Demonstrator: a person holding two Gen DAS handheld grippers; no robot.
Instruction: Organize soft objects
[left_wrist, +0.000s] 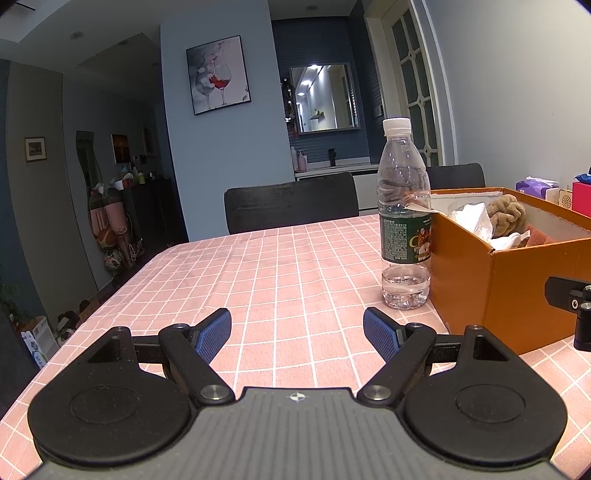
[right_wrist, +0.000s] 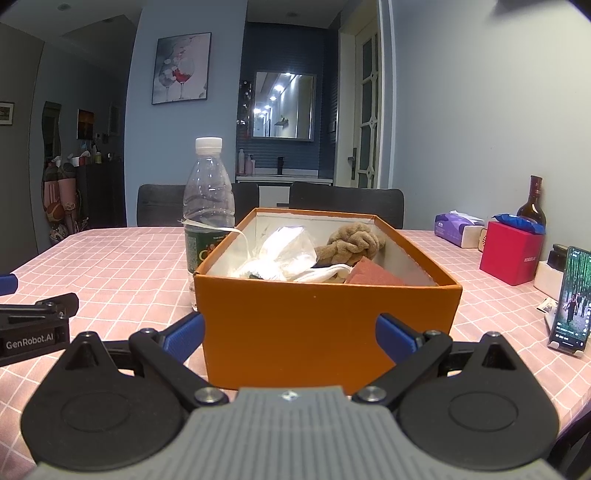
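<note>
Beside the orange box (right_wrist: 325, 325), a water bottle (left_wrist: 404, 221) stands; both grippers spread, empty.

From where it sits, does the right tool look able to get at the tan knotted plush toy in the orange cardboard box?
Probably yes, but only from above. The right tool is open and low against the orange cardboard box, whose near wall blocks a straight approach. The box has no lid, so the tan knotted plush toy looks reachable over the rim.

Left wrist view sits low over the table, left of the orange box (left_wrist: 517, 280), facing the chairs. Right wrist view faces the box (right_wrist: 325, 325) squarely, close. Both share box and bottle (left_wrist: 404, 221).
</note>
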